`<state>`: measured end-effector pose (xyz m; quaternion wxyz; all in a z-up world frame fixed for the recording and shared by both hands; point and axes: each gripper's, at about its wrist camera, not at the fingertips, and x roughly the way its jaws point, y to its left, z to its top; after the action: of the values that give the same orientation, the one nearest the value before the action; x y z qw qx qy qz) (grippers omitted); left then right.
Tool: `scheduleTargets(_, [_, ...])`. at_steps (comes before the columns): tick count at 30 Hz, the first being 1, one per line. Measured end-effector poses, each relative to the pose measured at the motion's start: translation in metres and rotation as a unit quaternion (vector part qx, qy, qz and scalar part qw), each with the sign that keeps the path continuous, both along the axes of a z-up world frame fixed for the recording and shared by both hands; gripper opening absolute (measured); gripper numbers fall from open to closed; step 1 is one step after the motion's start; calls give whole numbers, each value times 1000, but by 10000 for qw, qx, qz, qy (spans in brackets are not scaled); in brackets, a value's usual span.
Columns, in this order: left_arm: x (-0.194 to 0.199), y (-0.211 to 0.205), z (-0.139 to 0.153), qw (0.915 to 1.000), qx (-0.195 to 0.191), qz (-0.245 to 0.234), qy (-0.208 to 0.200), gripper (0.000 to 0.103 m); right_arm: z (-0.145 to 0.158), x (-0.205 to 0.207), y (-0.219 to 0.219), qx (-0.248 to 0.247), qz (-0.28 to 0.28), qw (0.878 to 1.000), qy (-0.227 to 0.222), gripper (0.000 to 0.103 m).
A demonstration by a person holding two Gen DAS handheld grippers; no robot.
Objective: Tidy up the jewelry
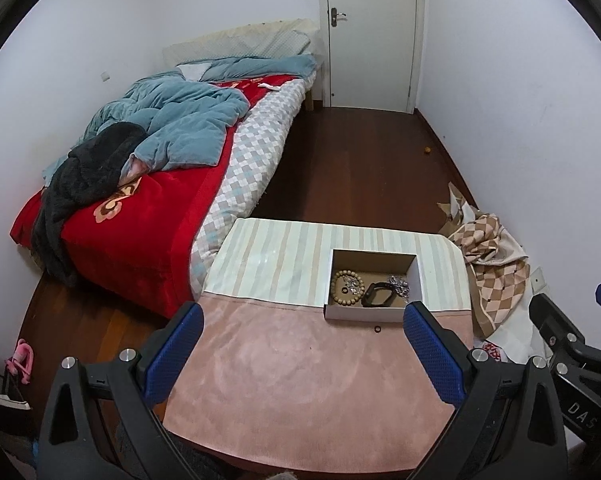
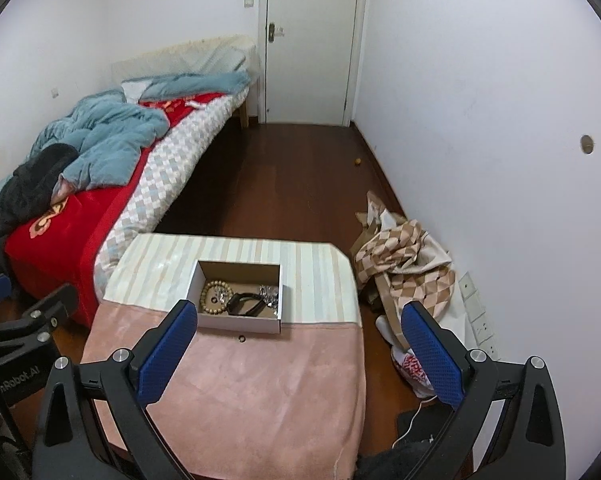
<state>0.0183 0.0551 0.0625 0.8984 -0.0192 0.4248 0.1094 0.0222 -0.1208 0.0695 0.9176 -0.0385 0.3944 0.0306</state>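
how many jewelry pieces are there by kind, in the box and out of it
Wooden bead bracelet: 1, in the box
Black band: 1, in the box
Silvery clusters: 2 visible, in the box; piece count unclear
Small dark rings: 2, one inside the bead bracelet, one on the pink cloth in front of the box
Total: 6

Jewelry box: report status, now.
Left gripper and right gripper open, empty. Box holds bead bracelet, black band. Small ring outside. Path clear.
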Motion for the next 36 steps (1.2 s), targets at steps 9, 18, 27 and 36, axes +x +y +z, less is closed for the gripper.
scheduleTargets(9, [24,1,-20,9996,-44,20,281,102,-18,29,0,-40,-99,9996,260,103])
scheduleTargets(18, [30,0,-27,9990,-191,-90,386,102,-27,38,1,-173,-92,9990,405,103])
scheduleTargets(27, [32,2,-28,9990,-181,-81,391,102,-28,40,3,-198,-91,9989,427,103])
scheduleTargets(36, [33,3,-28,9991,-182,-93,366,102,-28,41,3,-202,-80,9988,428,103])
